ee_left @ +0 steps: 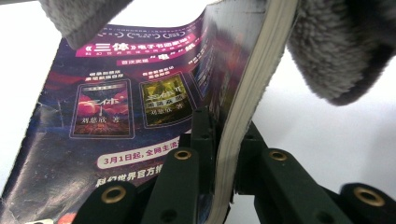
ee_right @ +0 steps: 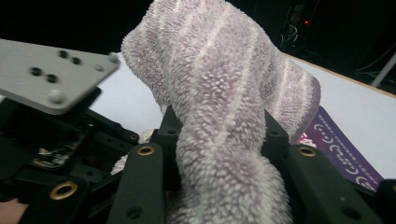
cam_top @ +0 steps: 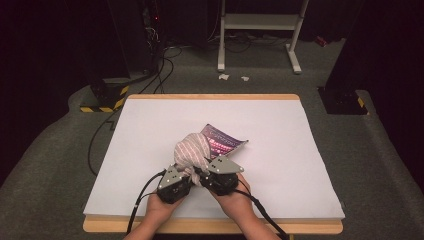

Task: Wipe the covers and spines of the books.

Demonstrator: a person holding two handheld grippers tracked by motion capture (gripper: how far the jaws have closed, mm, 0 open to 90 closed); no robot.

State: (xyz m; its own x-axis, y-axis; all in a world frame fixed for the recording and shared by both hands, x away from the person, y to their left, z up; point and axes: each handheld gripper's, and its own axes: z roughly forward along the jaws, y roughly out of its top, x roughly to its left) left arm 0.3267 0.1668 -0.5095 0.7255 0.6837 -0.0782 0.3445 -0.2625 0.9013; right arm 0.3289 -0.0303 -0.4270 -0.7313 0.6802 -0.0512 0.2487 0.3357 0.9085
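White tabletop point(cam_top: 150, 150) setup: left gripper point(ee_left: 223, 140) is clamped on the book point(ee_left: 140, 107) edge, right gripper point(ee_right: 219, 140) squeezes the striped towel point(ee_right: 224, 116) bunched over it, so next probably pull the towel clear.

The towel point(ee_right: 219, 121) is pale lilac-grey with thin white stripes. The book point(ee_left: 140, 112) has a dark purple cover with magenta bands, white lettering and small red and yellow panels; its page edges are cream. The desk point(cam_top: 150, 150) is white, edged in light wood.
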